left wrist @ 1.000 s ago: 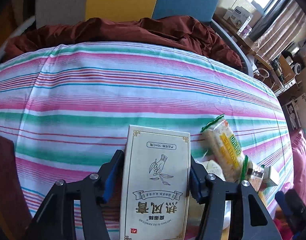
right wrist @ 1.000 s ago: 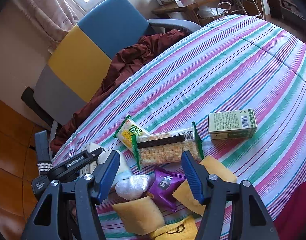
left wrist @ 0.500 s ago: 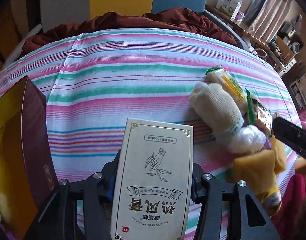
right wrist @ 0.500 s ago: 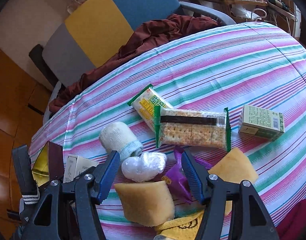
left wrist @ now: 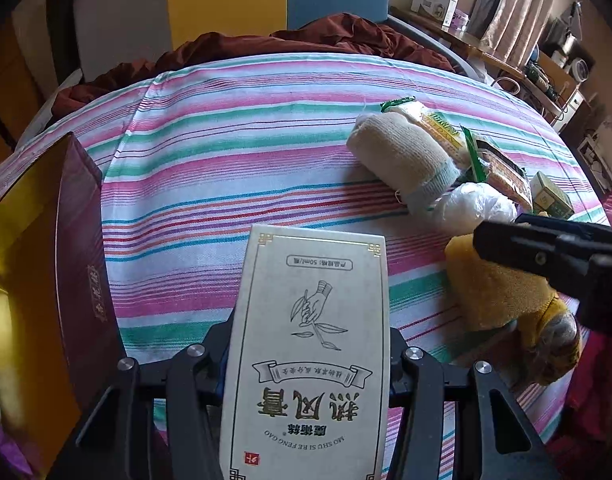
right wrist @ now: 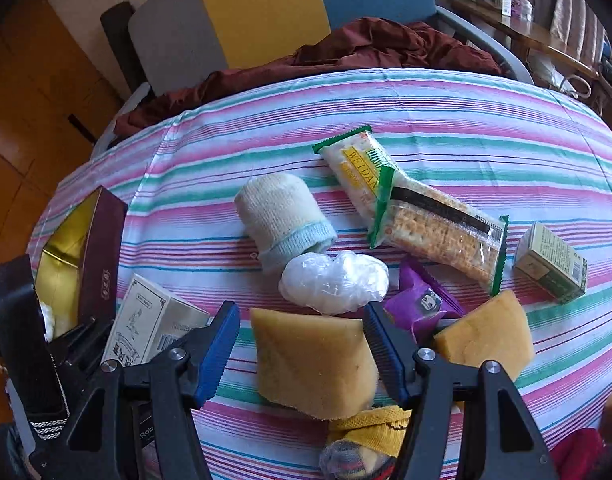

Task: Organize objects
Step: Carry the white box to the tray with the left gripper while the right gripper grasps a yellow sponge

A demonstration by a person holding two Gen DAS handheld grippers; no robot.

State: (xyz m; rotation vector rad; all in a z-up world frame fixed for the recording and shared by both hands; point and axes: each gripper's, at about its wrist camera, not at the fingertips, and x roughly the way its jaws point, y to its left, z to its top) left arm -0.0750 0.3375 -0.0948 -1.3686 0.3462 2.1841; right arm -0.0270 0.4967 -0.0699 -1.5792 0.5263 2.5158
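My left gripper (left wrist: 309, 332) is shut on a cream carton (left wrist: 306, 340) printed with a hand and leaf, held just above the striped cloth. An open maroon box with a gold inside (left wrist: 78, 240) stands close to its left. In the right wrist view the same carton (right wrist: 146, 328) sits at the lower left beside the maroon box (right wrist: 102, 240). My right gripper (right wrist: 300, 312) is open and hovers over a yellow sponge wedge (right wrist: 313, 364), which shows between its blue pads (right wrist: 218, 356).
The pile holds a rolled cream sock (right wrist: 282, 216), a white plastic bundle (right wrist: 333, 284), two cracker packs (right wrist: 437, 228), a purple sachet (right wrist: 421, 304), a green carton (right wrist: 549, 264), a second sponge (right wrist: 485, 332) and a yellow sock (right wrist: 369, 424). A chair with maroon cloth (right wrist: 385, 48) stands behind the table.
My left gripper carried the carton leftward, its jaws tightening on it, and the maroon box came into view. My right gripper rolled and moved over the yellow sponge, jaws unchanged.
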